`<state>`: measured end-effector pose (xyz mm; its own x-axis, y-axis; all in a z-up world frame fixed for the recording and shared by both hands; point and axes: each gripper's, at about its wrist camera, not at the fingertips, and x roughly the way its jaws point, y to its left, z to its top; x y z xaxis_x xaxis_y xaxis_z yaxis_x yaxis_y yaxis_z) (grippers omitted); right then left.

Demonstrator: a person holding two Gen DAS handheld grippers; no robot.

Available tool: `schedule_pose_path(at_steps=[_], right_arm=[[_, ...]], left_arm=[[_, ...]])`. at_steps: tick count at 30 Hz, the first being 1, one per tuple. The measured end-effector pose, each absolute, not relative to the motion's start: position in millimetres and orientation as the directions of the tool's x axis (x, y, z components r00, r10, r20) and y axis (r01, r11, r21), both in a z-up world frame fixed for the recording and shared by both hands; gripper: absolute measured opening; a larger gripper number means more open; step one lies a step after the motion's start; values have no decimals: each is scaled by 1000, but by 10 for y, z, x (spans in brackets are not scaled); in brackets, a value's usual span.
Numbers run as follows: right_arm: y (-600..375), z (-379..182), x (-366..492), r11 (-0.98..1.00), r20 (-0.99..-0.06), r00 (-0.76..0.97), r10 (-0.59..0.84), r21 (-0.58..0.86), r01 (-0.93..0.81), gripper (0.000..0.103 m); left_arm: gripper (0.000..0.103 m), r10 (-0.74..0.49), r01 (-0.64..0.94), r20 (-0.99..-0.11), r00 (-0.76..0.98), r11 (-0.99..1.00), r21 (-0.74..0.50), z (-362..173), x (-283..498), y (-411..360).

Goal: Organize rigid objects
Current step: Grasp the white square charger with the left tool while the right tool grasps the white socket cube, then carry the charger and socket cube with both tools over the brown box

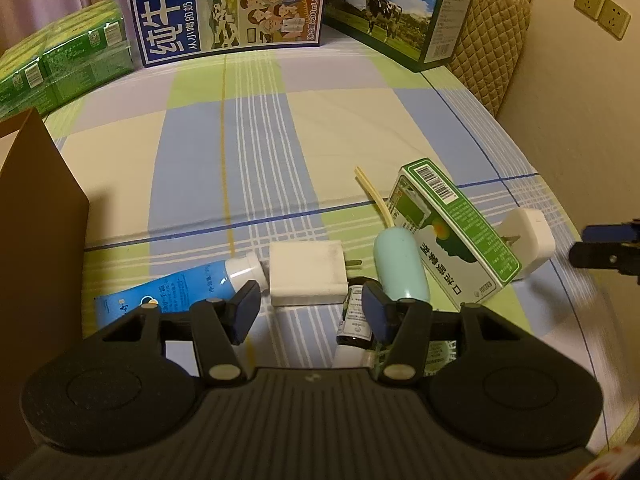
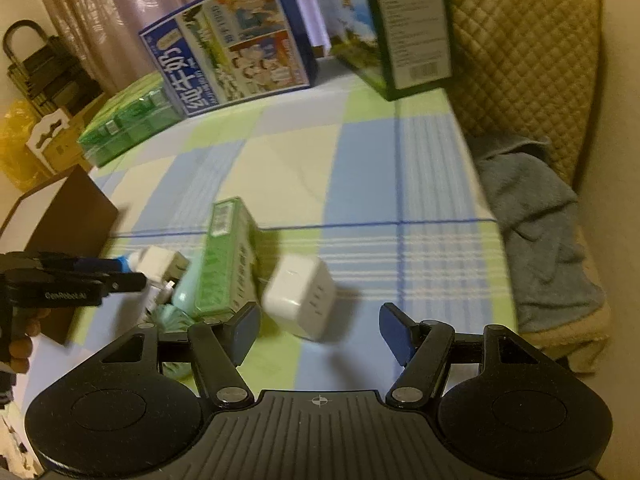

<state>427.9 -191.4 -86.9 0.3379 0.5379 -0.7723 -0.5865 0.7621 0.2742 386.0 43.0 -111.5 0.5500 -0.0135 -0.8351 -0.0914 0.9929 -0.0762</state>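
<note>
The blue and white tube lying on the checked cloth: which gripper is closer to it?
Left. The left gripper hangs right over the blue and white tube, one finger above its cap. The right gripper is away past the green box.

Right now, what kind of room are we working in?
Probably a bedroom: the checked bedsheet covers a bed-like surface, a quilted headboard cover stands at its end, and curtains hang behind.
</note>
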Motion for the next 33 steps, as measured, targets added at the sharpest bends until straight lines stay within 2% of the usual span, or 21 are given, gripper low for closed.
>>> schedule_pose_path(at_steps=[2, 4, 6, 10, 12, 33], right_arm=[[-1795, -894, 4298, 755, -776, 333, 536, 264, -600, 62], [-1671, -934, 4313, 755, -790, 329, 518, 242, -609, 50], [-1581, -979, 4341, 762, -804, 321, 500, 233, -604, 46], [-1491, -1045, 4358, 769, -813, 336, 475, 198, -607, 30], [-1478, -1061, 4364, 772, -813, 349, 466, 180, -610, 28], [-1469, -1075, 4422, 772, -793, 384, 473, 162, -615, 26]], left_arm=[[51, -15, -95, -836, 548, 992, -80, -1118, 3873, 440], [51, -16, -102, -840, 543, 991, -85, -1130, 3894, 447], [50, -20, -104, -842, 539, 990, -90, -1146, 3914, 440], [50, -16, -115, -852, 524, 989, -89, -1212, 3966, 444], [47, -14, -128, -854, 520, 987, -94, -1241, 3997, 460], [45, 36, -124, -870, 491, 992, -29, -1348, 4235, 379]])
